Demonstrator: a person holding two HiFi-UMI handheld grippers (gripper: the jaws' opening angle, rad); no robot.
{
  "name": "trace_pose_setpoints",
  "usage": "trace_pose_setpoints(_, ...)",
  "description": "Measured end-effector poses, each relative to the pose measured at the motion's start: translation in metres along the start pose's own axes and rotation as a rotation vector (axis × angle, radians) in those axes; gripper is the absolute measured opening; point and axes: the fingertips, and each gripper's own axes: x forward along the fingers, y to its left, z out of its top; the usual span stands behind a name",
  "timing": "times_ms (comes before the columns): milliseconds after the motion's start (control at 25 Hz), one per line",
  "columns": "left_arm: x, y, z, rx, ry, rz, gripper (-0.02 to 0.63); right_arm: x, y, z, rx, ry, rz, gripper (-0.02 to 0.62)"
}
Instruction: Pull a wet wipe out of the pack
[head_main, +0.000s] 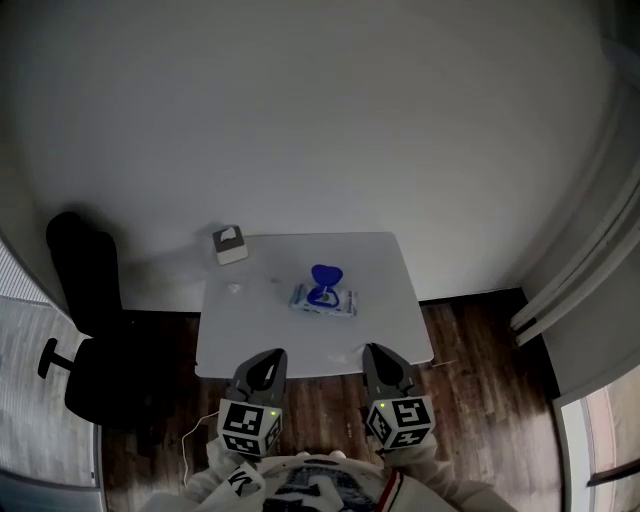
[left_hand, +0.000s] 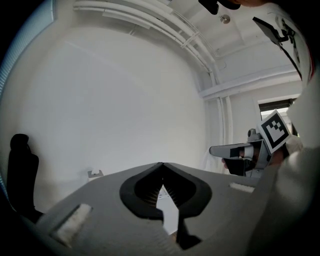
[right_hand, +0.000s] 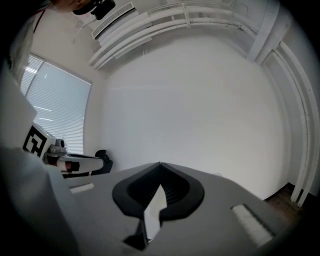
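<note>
The wet wipe pack (head_main: 323, 298) lies in the middle of the white table (head_main: 380, 260), its blue lid flipped up. Both grippers hover side by side at the table's near edge, well short of the pack. My left gripper (head_main: 270, 357) is shut with nothing in it; in the left gripper view its jaws (left_hand: 161, 164) meet at the tip. My right gripper (head_main: 375, 351) is also shut and empty, its jaws (right_hand: 160, 164) closed to a point in the right gripper view. Each gripper shows in the other's view: the right gripper (left_hand: 235, 150) and the left gripper (right_hand: 75, 163).
A small white box (head_main: 230, 245) stands at the table's far left corner. A black office chair (head_main: 85, 320) stands left of the table on the dark wood floor. A white wall rises behind the table.
</note>
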Motion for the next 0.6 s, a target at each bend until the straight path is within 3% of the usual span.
trace_pose_setpoints(600,0.008,-0.029,0.005,0.006,-0.001,0.019,0.005,-0.013,-0.020,0.003,0.013,-0.009,0.029,0.006)
